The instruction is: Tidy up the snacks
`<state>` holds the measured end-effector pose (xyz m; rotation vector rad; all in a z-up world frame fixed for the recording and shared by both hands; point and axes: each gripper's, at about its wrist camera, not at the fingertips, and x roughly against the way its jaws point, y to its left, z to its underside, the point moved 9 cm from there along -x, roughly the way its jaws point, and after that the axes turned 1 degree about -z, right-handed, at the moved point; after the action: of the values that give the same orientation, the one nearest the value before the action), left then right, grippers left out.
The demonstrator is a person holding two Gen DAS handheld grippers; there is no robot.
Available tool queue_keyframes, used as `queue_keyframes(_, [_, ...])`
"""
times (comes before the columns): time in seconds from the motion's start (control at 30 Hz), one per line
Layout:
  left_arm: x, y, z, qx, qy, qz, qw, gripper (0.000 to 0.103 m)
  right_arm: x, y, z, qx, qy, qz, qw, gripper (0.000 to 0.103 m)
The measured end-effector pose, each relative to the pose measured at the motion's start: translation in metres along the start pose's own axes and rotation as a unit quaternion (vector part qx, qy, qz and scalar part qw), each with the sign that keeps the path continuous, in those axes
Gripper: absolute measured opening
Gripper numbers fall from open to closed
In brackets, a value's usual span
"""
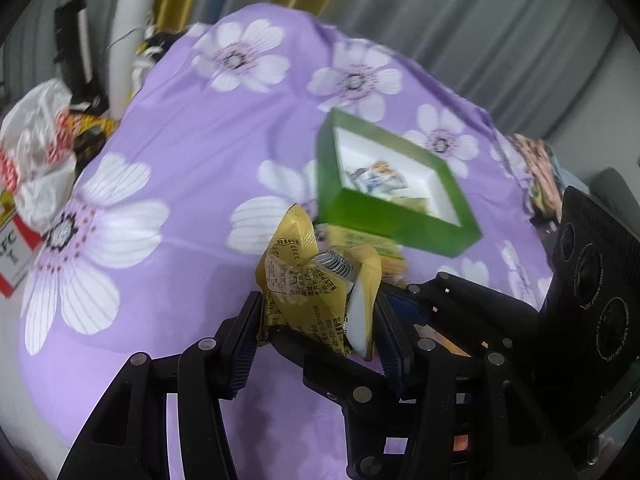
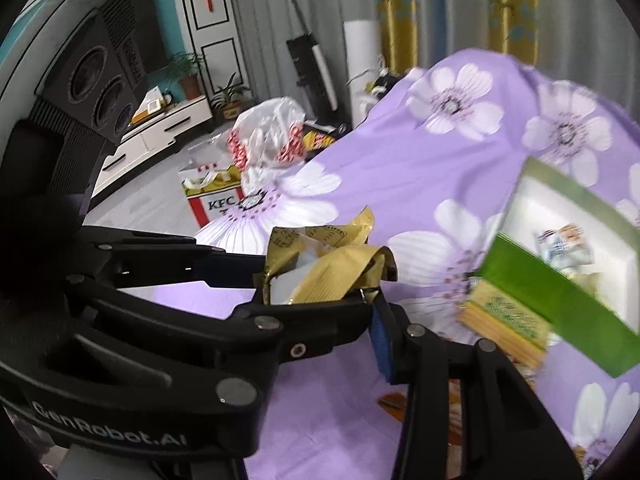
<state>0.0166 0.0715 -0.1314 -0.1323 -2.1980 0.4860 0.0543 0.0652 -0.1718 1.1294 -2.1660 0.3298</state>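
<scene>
A crumpled gold snack packet [image 1: 308,280] with printed text and a white inside hangs above the purple flowered cloth [image 1: 180,128]. My left gripper [image 1: 316,316] is shut on it from both sides. From the right, the right gripper reaches in across the left one, and one black finger [image 1: 320,364] passes under the packet. In the right wrist view the same gold packet [image 2: 332,260] is pinched by my right gripper [image 2: 320,280]. A green box [image 1: 400,220] with a white inside holds a few packets; it shows again as the green box [image 2: 560,304] on the right.
A yellow-green packet [image 2: 504,320] lies against the box's near side. An orange packet [image 2: 400,400] lies on the cloth under the fingers. Past the cloth's left edge, a white plastic bag [image 2: 268,132] and a KFC box [image 2: 216,204] sit on the floor.
</scene>
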Motion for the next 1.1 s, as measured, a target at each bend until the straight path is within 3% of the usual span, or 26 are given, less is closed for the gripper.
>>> queue_keyframes(0.27, [0.000,-0.047,-0.005,-0.041,-0.004,0.008,0.9991,0.053,0.030,-0.023,0.002,-0.020,-0.027,0.023,0.999,0.045])
queue_keyframes(0.67, [-0.027,-0.115,0.005,-0.102,0.021,0.009,0.9945,0.053,0.068,-0.070,0.032,-0.071,-0.053,0.044,0.995,0.045])
queue_keyframes(1.1, [-0.040,-0.171,-0.004,-0.147,0.019,0.023,0.9887,0.053,0.104,-0.111,0.039,-0.091,-0.084,0.075,0.989,0.045])
